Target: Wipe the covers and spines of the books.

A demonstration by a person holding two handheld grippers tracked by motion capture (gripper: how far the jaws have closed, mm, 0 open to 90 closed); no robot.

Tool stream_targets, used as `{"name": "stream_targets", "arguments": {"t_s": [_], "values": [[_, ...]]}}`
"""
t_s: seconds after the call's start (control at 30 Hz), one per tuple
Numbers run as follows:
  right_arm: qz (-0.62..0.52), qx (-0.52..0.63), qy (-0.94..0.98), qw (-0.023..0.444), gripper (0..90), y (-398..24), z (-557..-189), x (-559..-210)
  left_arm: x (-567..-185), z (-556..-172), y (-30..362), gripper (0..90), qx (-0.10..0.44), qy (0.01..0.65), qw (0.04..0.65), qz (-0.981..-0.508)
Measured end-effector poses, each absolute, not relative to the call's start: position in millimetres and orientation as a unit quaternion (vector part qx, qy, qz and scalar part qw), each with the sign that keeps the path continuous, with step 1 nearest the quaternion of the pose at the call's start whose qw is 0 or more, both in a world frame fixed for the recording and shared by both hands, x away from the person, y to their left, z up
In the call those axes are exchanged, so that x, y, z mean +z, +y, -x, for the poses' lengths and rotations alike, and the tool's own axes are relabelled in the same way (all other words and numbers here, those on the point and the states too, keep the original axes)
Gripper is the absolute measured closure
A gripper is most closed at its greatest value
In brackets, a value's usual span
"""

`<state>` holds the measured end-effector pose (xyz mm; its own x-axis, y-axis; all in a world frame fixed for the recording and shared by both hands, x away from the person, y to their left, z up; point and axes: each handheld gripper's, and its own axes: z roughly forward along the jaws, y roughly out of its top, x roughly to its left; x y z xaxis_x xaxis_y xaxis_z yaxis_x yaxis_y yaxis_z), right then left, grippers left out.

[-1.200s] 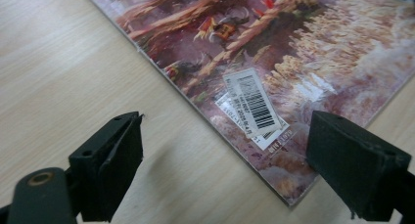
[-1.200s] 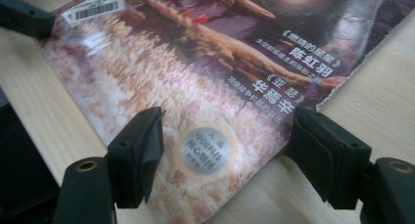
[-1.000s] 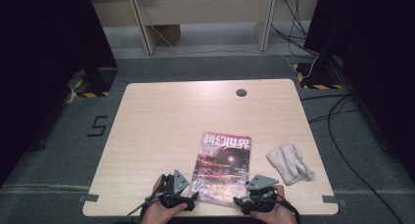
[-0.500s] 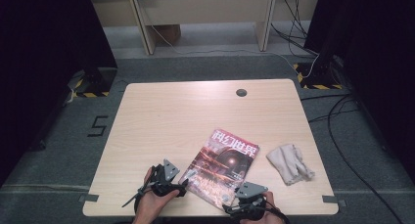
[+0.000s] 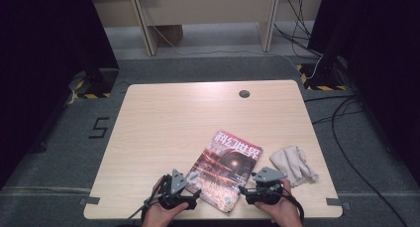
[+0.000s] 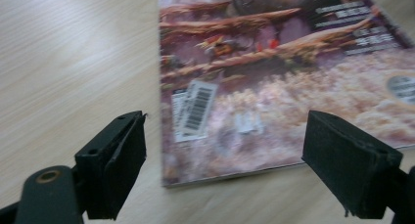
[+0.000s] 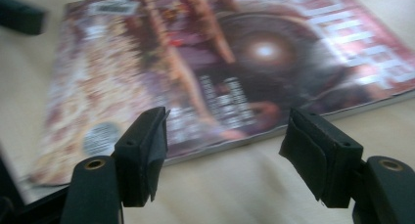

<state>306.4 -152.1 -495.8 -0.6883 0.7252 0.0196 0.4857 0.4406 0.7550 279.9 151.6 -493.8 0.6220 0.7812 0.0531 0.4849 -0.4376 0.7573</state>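
A magazine (image 5: 225, 170) with a reddish cover lies flat near the table's front edge, turned so its title end points to the far right. My left gripper (image 5: 194, 196) is at its near left corner, jaws open and just closing slightly. In the left gripper view (image 6: 222, 170) the barcode corner of the magazine (image 6: 274, 77) lies ahead between the pads, untouched. My right gripper (image 5: 243, 192) is at the near right edge, jaws open and just narrowing. In the right gripper view (image 7: 225, 155) the magazine (image 7: 220, 62) lies just beyond the pads.
A crumpled beige cloth (image 5: 295, 163) lies right of the magazine, close to the right hand. A small round cable hole (image 5: 244, 93) is at the far side of the wooden table (image 5: 168, 123). Cables and dark stands surround the table.
The magazine has turned clockwise, from square with the table edge to slanted, its title end now swung to the right. Both hands remain at its near corners.
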Motion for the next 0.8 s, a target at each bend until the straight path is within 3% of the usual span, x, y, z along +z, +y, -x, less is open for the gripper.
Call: {"name": "stream_targets", "arguments": {"t_s": [0.3, 0.8], "values": [[-0.403, 0.382, 0.806, 0.205, 30.9, -169, -356, -490, -499, -282, 125, 15.6, 0.221, 0.365, 0.348, -0.835], [-0.447, 0.347, 0.802, 0.191, 29.2, -160, -425, -508, -506, -282, 124, 15.4, 0.209, 0.359, 0.33, -0.847]]}}
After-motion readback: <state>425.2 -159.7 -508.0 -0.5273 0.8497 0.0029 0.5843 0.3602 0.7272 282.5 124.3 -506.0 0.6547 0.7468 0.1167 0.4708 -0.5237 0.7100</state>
